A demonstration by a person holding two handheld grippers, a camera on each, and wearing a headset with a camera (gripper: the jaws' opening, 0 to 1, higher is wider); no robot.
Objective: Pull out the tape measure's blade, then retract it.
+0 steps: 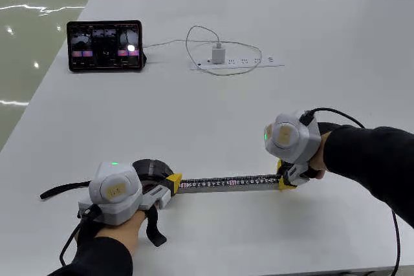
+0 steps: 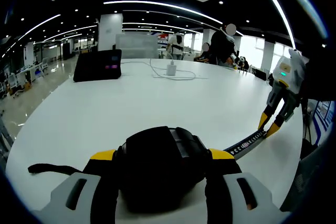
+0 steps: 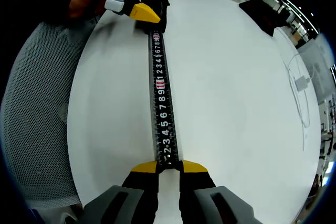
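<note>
Tape blade (image 3: 160, 98) with digits 2 to 9, a red figure, then 1 to 9

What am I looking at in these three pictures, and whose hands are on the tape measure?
There is no robot here: a person holds a hand-held claw in each hand. The wide picture comes from a camera on the person's head. The two round ones come from cameras riding on the claws. The left claw is shut on the black tape measure case. The right claw pinches the end of the blade, which is pulled out between them over the white table. Farther back are a tablet and a power strip with a white charger.
</note>
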